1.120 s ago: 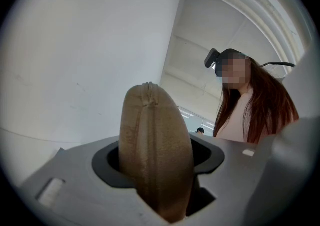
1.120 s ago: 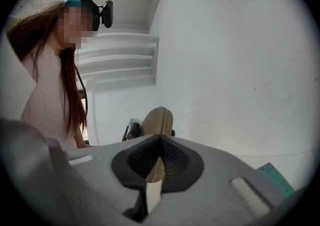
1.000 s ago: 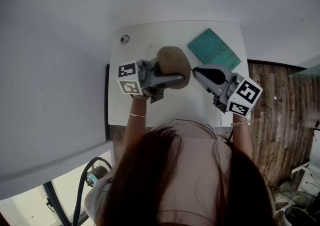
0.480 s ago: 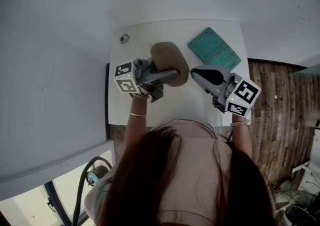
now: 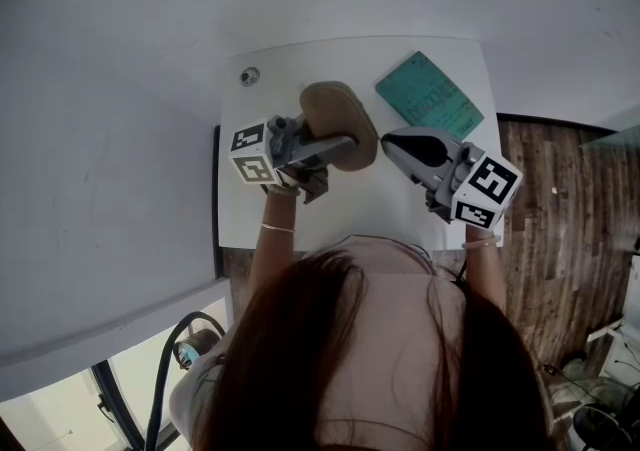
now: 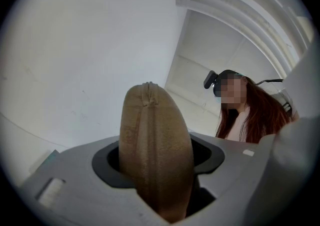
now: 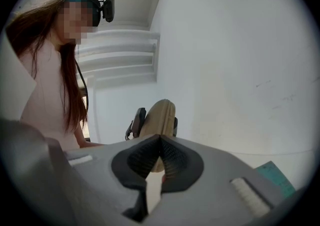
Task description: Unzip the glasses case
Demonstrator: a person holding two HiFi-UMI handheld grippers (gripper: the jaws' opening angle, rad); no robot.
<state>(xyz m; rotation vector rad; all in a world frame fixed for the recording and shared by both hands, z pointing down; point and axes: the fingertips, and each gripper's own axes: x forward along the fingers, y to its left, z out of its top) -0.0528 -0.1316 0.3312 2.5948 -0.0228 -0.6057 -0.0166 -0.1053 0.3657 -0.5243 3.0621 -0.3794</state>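
While we look down from the head view, the tan glasses case [image 5: 338, 122] sits near the middle of the white table [image 5: 380, 204], a little toward 11 o'clock. The left gripper [image 5: 340, 147] reaches in from 9 o'clock and is clamped on it. Its marker cube [image 5: 255, 154] lies out toward the table's 9 o'clock edge.

In the left gripper view we see the case [image 6: 156, 145] standing on edge between the two dark pads. It fills the gap from side to side, and its zip seam runs up the middle of the edge that faces us. As far as we can tell, that seam is closed.

The right gripper [image 5: 392, 146] comes in from 4 o'clock with its tip aimed toward 10 o'clock. It sits just beside the case, and we cannot tell whether it touches. In the right gripper view its jaws [image 7: 160, 157] are pressed together at the tips, and we make out nothing held between them. Beyond them, toward 12 o'clock, we see the case [image 7: 160, 115] edge-on, with dark parts of the left gripper on either side.

A teal booklet [image 5: 430, 99] lies flat toward the table's 1 o'clock corner, apart from both grippers. A small round fitting [image 5: 249, 76] sits at the 10 o'clock corner. Wooden floor [image 5: 545, 239] shows past the 3 o'clock edge.
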